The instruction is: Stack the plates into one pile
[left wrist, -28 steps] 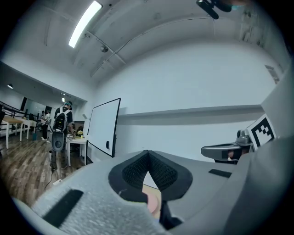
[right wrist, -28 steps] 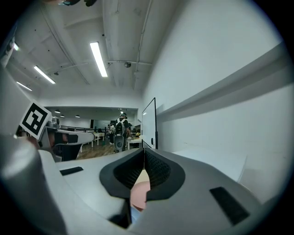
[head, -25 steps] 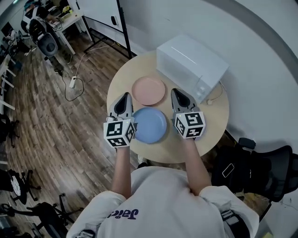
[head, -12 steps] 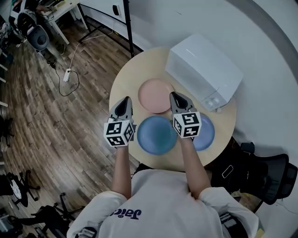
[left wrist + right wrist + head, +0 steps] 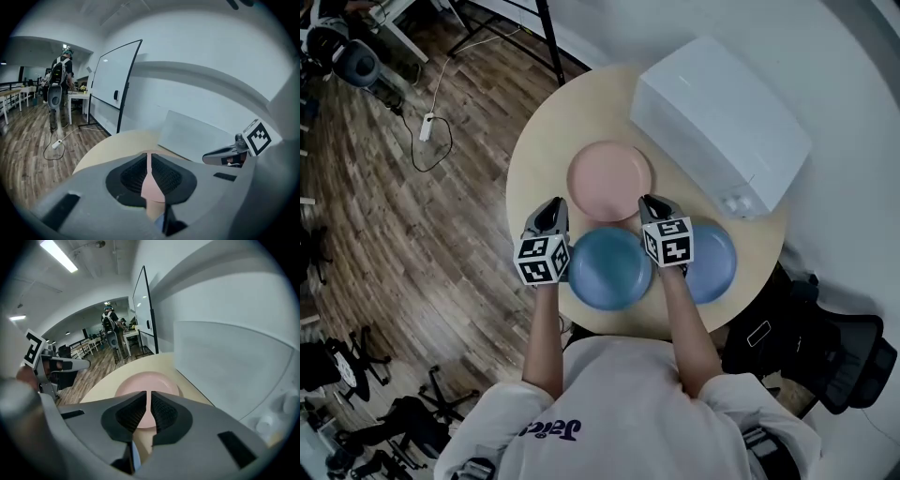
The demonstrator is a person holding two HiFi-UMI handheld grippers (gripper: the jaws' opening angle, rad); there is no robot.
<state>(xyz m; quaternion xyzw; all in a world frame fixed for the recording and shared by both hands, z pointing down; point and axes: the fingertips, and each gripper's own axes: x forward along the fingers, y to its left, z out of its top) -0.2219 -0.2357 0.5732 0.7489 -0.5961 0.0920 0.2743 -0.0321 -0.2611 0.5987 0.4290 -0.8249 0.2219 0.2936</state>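
In the head view, three plates lie apart on the round table. A pink plate sits at the centre and a blue plate just below it. A second blue plate at lower right is partly hidden behind the right gripper and forearm. The left gripper and the right are both clenched, with nothing held. In the left gripper view, the pink plate shows only as a thin strip between the jaws. The person's body hides the table's near edge.
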